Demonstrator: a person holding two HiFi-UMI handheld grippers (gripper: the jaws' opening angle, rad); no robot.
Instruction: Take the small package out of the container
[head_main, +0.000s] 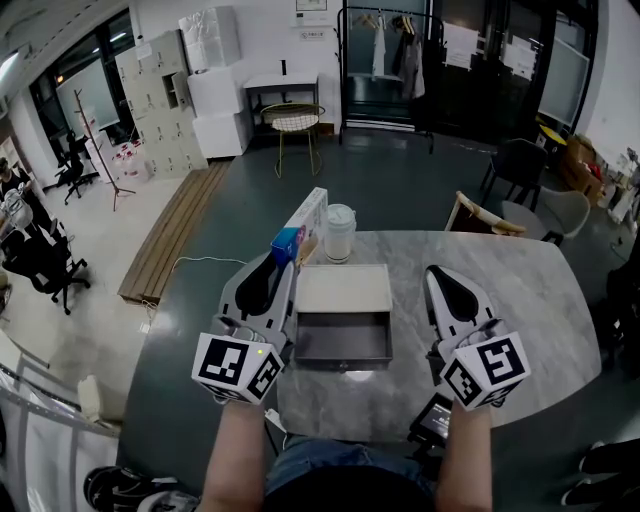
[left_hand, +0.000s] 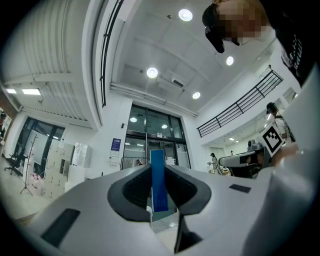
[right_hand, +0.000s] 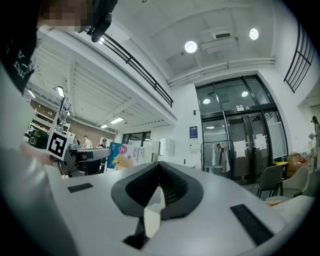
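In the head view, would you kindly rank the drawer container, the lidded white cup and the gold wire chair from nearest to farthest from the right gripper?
Measured from the right gripper:
1. drawer container, just to its left.
2. lidded white cup, ahead and left, behind the container.
3. gold wire chair, far back across the room.

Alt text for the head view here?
The left gripper holds a flat blue-and-white package left of an open grey drawer box on a grey marble table. The right gripper, shut, is right of it; a lidded white cup stands behind.
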